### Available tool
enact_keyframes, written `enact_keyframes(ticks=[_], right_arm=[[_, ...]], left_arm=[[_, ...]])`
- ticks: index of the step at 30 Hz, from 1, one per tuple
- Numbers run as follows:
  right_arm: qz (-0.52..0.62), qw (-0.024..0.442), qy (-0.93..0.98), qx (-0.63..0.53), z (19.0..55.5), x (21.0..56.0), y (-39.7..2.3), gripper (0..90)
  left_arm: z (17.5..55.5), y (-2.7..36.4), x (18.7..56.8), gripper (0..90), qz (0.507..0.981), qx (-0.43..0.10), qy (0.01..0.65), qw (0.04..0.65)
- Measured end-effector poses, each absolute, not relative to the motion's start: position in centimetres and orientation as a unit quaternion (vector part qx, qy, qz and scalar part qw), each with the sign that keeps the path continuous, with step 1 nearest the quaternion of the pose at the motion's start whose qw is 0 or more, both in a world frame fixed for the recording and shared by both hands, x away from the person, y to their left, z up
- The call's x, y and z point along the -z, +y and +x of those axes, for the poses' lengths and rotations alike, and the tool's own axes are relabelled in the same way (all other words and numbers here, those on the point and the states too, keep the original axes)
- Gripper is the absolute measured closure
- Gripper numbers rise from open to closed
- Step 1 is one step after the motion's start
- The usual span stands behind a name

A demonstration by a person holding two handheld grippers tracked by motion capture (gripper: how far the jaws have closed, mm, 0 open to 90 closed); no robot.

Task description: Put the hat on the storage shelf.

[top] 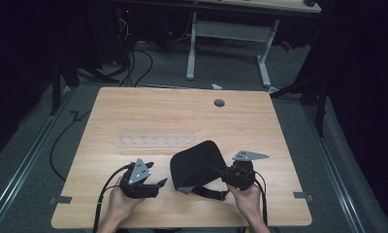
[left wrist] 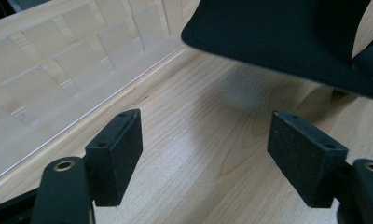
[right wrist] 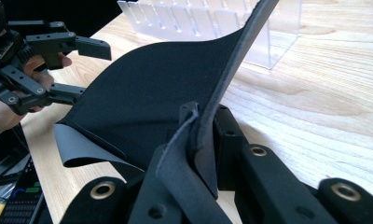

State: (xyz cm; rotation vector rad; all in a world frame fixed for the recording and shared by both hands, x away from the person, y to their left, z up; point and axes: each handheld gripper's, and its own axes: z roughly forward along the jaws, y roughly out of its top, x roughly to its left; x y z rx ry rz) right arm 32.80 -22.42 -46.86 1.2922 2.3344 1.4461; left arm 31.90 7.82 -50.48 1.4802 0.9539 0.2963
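I sit at a big light wooden table [top: 134, 111]. A long clear plastic rack [top: 155, 142] with little slots lies flat across the middle. In front of it, a soft black pad of flat cloth with a strap [top: 196, 162] is lifted off the wood. My right gripper [top: 227, 173] pinches its right edge tight. My left gripper [top: 155, 183] is spread wide with nothing in it. The pad's free edge is just to the right of it, near. I think bare wood around leaves plenty of room.
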Motion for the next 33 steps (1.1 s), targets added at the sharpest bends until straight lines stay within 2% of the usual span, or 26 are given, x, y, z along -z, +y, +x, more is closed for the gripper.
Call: enact_keyframes(ticks=[22,33], right_arm=[[0.422,0.020,0.790,-0.445,33.9,46.7,-19.6,84.5],[0.418,0.010,0.793,-0.443,34.0,46.8,-19.1,84.5]], left_arm=[[31.0,6.8,51.2,28.0,0.671,-0.165,0.371,0.620],[30.9,6.6,51.4,31.8,0.674,-0.161,0.373,0.617]])
